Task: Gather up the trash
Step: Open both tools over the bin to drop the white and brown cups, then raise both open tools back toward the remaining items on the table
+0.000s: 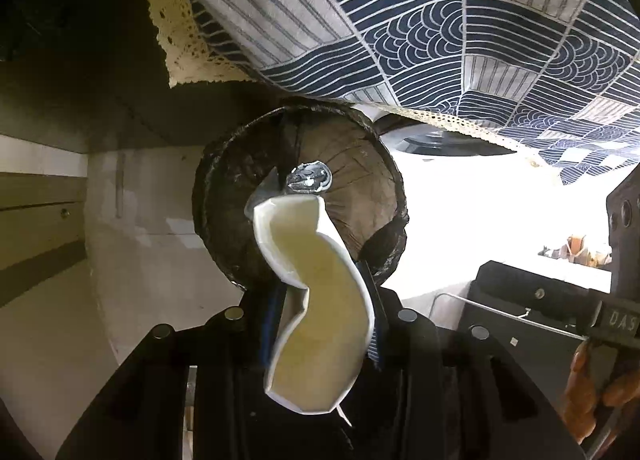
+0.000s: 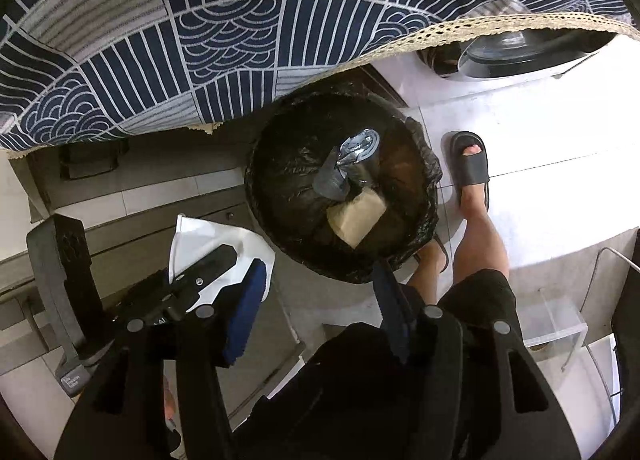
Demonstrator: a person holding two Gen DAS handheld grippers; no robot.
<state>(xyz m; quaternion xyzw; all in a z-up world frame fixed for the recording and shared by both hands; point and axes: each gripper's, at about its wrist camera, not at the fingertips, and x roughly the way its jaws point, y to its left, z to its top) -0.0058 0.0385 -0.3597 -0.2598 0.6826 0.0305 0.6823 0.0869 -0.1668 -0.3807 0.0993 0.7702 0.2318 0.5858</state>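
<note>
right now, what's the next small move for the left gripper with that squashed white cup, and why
Probably open the left gripper and let go. It is shut on the crushed white cup, which in its own view hangs over the mouth of the black-lined trash bin, where a foil wrapper already lies. The right gripper is open and empty above the same bin, so nothing blocks the drop.

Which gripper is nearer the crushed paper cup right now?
Left. The left gripper is clamped on the crushed paper cup beside the bin; the right gripper hangs open and empty above the bin, apart from the cup.
</note>
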